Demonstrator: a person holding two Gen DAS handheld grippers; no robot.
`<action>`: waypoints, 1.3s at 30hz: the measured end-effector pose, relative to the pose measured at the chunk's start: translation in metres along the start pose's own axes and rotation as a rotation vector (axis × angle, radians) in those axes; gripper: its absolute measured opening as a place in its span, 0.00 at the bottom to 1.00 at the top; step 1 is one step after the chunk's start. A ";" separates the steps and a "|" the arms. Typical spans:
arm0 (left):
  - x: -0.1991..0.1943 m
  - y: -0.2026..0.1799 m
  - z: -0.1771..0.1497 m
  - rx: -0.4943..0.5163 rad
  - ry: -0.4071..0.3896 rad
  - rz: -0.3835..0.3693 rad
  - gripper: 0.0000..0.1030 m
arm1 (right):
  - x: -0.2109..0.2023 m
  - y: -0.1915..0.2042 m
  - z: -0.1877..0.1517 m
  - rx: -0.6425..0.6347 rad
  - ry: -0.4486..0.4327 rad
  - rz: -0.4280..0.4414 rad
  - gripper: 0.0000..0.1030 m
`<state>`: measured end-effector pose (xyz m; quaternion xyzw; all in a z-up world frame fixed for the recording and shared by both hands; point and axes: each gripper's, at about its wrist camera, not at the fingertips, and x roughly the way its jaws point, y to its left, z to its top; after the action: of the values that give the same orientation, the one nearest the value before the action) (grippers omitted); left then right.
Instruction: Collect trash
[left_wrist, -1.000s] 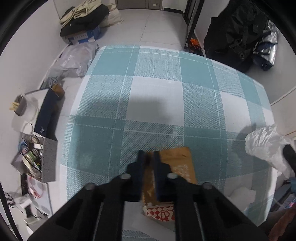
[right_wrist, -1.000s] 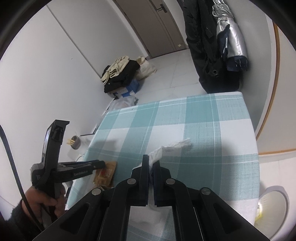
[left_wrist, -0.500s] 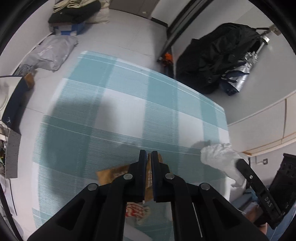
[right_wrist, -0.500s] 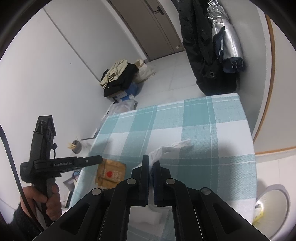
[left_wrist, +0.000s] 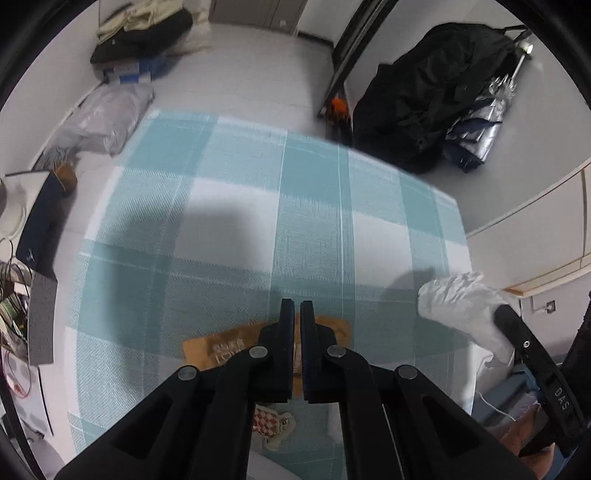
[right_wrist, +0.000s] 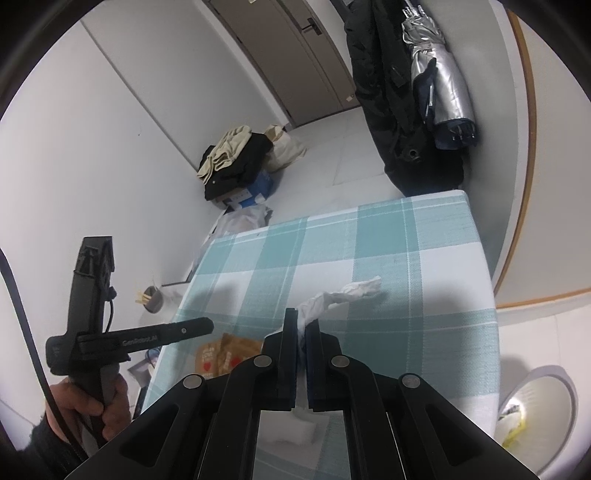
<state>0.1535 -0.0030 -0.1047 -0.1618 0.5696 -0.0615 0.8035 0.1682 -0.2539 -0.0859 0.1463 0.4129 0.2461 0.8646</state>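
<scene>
My right gripper (right_wrist: 303, 326) is shut on a crumpled white tissue (right_wrist: 347, 291) and holds it above the checked table (right_wrist: 406, 251); the tissue also shows in the left wrist view (left_wrist: 458, 306). My left gripper (left_wrist: 297, 314) is shut and holds nothing I can see, hovering above a brown paper wrapper (left_wrist: 221, 345) that lies on the table (left_wrist: 229, 221). The wrapper also shows in the right wrist view (right_wrist: 229, 350), below the left gripper (right_wrist: 207, 325). A red-and-white checked scrap (left_wrist: 271, 422) lies near the table's front edge.
A white bin (right_wrist: 535, 406) with some rubbish stands on the floor right of the table. Another white tissue (right_wrist: 291, 430) lies on the table near me. Clothes and boxes (left_wrist: 140, 40), a grey bag (left_wrist: 107, 118) and black coats (left_wrist: 424, 96) lie around the table.
My left gripper has risen off the brown wrapper and swung right, and the wrapper stays on the table. My right gripper has kept hold of the tissue and barely moved.
</scene>
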 end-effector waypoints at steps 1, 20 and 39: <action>0.005 -0.003 -0.001 0.010 0.022 0.028 0.04 | -0.001 0.000 0.000 0.000 0.000 0.002 0.03; 0.046 -0.046 -0.025 0.252 0.077 0.259 0.60 | -0.018 -0.007 0.002 -0.013 -0.033 -0.049 0.03; 0.035 -0.046 -0.024 0.210 0.044 0.193 0.25 | -0.024 -0.018 0.005 0.026 -0.041 -0.058 0.03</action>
<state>0.1472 -0.0610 -0.1276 -0.0198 0.5906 -0.0466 0.8054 0.1647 -0.2821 -0.0751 0.1505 0.4022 0.2126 0.8777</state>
